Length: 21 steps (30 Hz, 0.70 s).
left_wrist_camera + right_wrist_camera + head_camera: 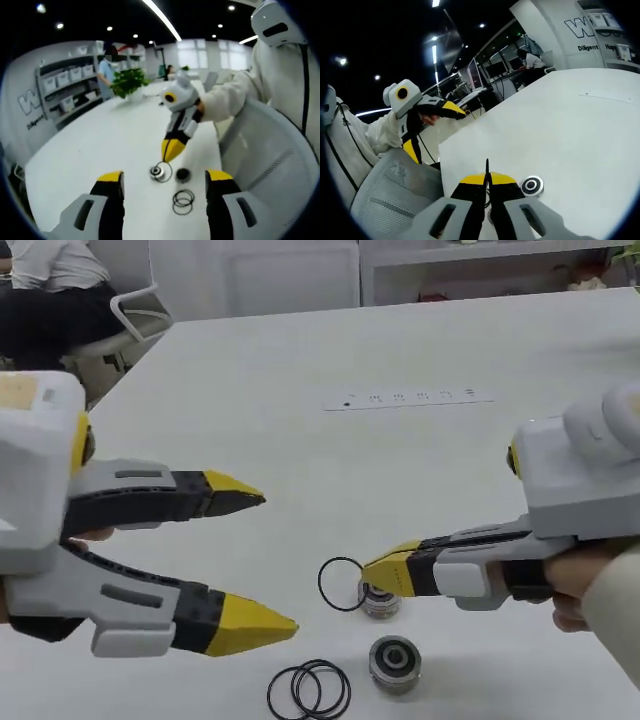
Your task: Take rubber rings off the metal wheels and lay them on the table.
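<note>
My right gripper [372, 573] is shut on a thin black rubber ring [338, 584], which stands out to the left of a small metal wheel [381, 602]. In the right gripper view the ring [487, 167] shows edge-on between the shut tips [487, 178]. A second metal wheel [395, 662] lies nearer me, bare of any ring. Loose black rings [309, 690] lie overlapped on the table beside it. My left gripper [272, 562] hovers open at the left, above the table, with nothing between its jaws. From the left gripper view, the right gripper [169, 151] pinches the ring [163, 172] above the wheel [157, 173].
The white table [300, 420] stretches far ahead, with a flush socket strip [408, 398] in its middle. A person sits on a chair [135, 315] at the far left corner. A potted plant [129, 82] stands at the table's far end.
</note>
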Tool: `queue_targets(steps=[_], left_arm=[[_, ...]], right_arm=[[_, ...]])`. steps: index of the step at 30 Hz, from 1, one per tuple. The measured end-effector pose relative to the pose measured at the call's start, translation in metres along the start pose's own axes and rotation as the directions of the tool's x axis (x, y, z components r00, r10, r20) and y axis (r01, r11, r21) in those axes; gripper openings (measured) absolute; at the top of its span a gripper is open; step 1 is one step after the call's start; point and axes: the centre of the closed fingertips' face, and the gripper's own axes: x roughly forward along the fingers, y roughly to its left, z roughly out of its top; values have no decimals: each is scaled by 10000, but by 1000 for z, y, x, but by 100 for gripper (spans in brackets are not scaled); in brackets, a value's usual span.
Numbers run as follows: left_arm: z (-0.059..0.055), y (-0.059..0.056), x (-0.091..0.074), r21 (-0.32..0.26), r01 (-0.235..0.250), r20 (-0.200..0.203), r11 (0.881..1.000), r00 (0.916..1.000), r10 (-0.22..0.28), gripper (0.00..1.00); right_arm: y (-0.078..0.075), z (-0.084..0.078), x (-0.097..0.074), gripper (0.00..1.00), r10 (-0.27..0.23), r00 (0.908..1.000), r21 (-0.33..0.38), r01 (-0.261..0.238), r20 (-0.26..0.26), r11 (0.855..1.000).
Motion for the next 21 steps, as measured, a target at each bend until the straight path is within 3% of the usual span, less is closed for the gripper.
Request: queue_targets(steps=[7, 21], left_arm=[[-9, -1, -22, -315, -454, 46, 9985, 9990, 455, 73], [-43, -13, -57, -1199, -1085, 47, 9868, 9939, 1099, 79]], right_arm=[[11, 0, 3, 0, 296, 9993, -49, -297, -210, 9995], [29, -14, 13, 0, 830, 9925, -110, -843, -892, 9964]])
